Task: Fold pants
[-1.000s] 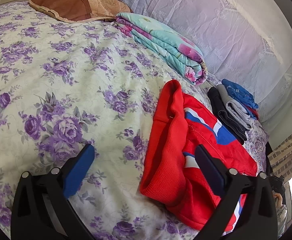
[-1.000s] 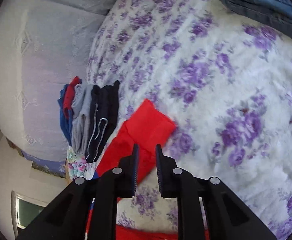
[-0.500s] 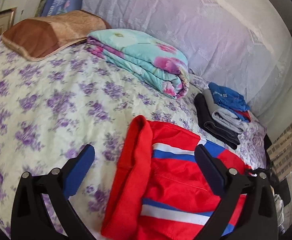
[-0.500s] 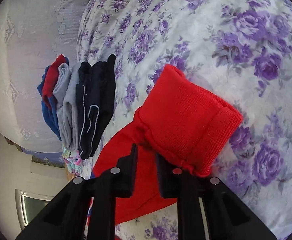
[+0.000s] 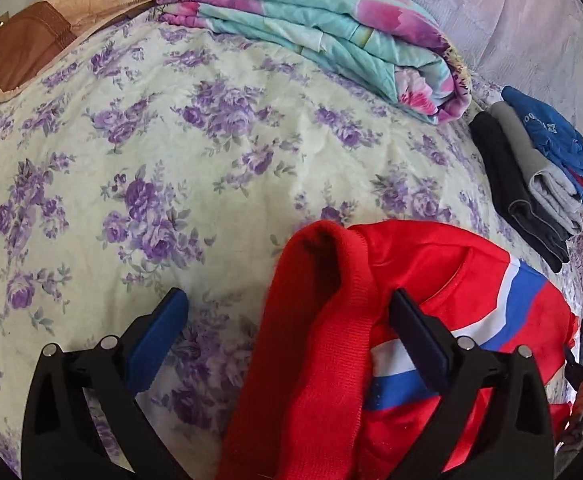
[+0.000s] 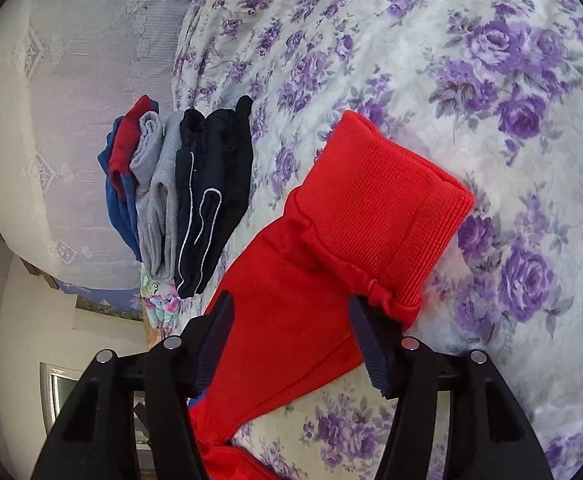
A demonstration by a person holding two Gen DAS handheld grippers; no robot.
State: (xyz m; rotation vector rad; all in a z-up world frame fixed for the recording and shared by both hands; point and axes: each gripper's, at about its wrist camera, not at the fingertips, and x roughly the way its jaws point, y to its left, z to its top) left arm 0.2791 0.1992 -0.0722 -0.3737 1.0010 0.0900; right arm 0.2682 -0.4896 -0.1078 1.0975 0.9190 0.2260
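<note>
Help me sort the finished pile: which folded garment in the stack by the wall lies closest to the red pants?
The black folded garment with the thin white cord. It sits on the stack's near edge, facing the red pants; the grey and blue ones lie behind it.

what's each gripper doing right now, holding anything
left gripper: open, holding nothing, over the red pants
right gripper: jaws opening, pants leg between them, not clamped

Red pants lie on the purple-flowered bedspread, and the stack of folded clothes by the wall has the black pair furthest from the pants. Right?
Not quite. In the right wrist view the stack of folded clothes has the black pair nearest the red pants; the blue one lies furthest. The bedspread is as you said.
</note>
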